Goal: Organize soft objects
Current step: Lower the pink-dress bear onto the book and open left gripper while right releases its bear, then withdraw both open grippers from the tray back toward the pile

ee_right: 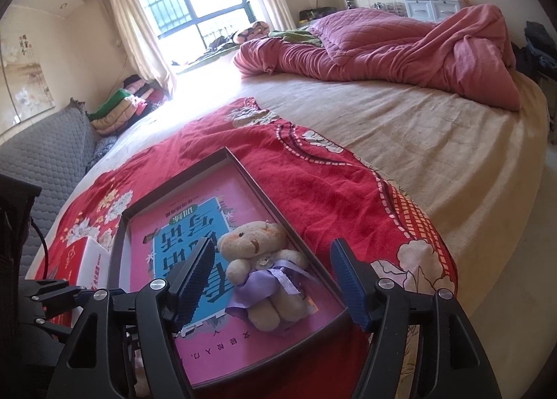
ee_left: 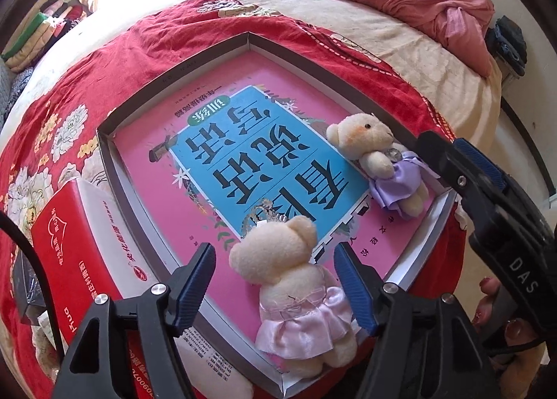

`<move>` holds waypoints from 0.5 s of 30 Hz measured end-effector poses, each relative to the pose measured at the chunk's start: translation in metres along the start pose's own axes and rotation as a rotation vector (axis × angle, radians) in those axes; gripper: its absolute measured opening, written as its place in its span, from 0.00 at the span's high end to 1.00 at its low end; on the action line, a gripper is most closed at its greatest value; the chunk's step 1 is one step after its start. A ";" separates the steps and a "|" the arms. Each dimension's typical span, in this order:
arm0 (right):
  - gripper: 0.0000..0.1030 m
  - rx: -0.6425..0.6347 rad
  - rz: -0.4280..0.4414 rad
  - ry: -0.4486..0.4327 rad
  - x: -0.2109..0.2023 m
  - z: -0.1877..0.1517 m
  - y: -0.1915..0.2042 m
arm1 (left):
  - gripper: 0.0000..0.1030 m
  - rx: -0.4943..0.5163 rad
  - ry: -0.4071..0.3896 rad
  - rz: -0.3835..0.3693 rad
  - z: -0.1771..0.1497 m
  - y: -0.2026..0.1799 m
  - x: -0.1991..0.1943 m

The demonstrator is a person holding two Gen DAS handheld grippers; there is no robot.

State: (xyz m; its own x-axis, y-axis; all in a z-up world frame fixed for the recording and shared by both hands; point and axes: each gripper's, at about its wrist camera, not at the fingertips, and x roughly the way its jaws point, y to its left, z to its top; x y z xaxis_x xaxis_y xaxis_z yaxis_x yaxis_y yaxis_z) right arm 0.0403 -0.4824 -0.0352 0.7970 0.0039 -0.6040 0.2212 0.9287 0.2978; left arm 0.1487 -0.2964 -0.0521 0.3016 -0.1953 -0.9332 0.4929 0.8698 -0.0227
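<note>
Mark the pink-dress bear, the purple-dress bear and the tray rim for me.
pink-dress bear (ee_left: 296, 291), left wrist view, on its back.
purple-dress bear (ee_right: 259, 261), right wrist view, on its chest.
tray rim (ee_right: 275, 195), right wrist view, on the right wall.

A pink dress (ee_left: 306, 326) is being worn by one cream bear (ee_left: 296, 280), purple by the other bear (ee_left: 379, 162). The pink book (ee_left: 167, 169) is being shown on a red flowered blanket (ee_left: 104, 64).

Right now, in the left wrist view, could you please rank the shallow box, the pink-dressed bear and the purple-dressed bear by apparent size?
1. Shallow box
2. Pink-dressed bear
3. Purple-dressed bear
The pink-dressed bear lies nearer the camera, so the two bears may really match.
</note>
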 end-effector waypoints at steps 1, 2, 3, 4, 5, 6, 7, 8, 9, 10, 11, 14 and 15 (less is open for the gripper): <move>0.31 -0.002 -0.001 -0.001 0.000 0.000 0.000 | 0.30 -0.007 -0.007 -0.005 0.000 0.002 -0.002; 0.31 -0.004 -0.001 -0.002 0.000 0.000 0.001 | 0.28 -0.015 -0.012 -0.005 0.000 0.004 -0.003; 0.30 -0.006 -0.002 -0.003 -0.001 0.000 0.001 | 0.28 -0.021 -0.017 -0.009 0.000 0.005 -0.005; 0.29 -0.007 -0.002 -0.005 -0.001 0.000 0.001 | 0.28 -0.029 -0.026 -0.018 -0.001 0.007 -0.008; 0.27 -0.008 -0.003 -0.006 -0.001 -0.001 0.001 | 0.27 -0.035 -0.031 -0.021 -0.001 0.007 -0.009; 0.27 -0.009 -0.006 -0.006 -0.001 -0.001 0.001 | 0.27 -0.042 -0.037 -0.023 -0.001 0.009 -0.012; 0.26 -0.012 -0.005 -0.006 -0.001 -0.001 0.001 | 0.27 -0.046 -0.043 -0.027 -0.002 0.010 -0.015; 0.26 -0.016 -0.004 -0.007 -0.002 -0.001 0.002 | 0.26 -0.048 -0.052 -0.032 -0.003 0.010 -0.018; 0.26 -0.020 -0.004 -0.011 -0.002 -0.002 0.003 | 0.26 -0.051 -0.061 -0.035 -0.004 0.011 -0.022; 0.25 -0.027 0.000 -0.017 -0.003 -0.002 0.004 | 0.24 -0.055 -0.073 -0.037 -0.005 0.011 -0.026; 0.25 -0.035 0.002 -0.024 -0.005 -0.002 0.006 | 0.23 -0.060 -0.085 -0.040 -0.006 0.012 -0.031; 0.25 -0.052 -0.008 -0.059 -0.012 -0.001 0.011 | 0.18 -0.078 -0.114 -0.063 -0.010 0.014 -0.044; 0.25 -0.053 -0.026 -0.066 -0.014 0.000 0.012 | 0.18 -0.086 -0.126 -0.064 -0.012 0.015 -0.049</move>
State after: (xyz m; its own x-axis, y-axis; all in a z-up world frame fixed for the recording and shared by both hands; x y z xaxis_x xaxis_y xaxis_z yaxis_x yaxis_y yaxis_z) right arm 0.0316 -0.4707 -0.0231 0.8271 -0.0435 -0.5604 0.2137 0.9465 0.2419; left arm 0.1316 -0.2681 -0.0113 0.3741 -0.3020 -0.8768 0.4447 0.8881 -0.1162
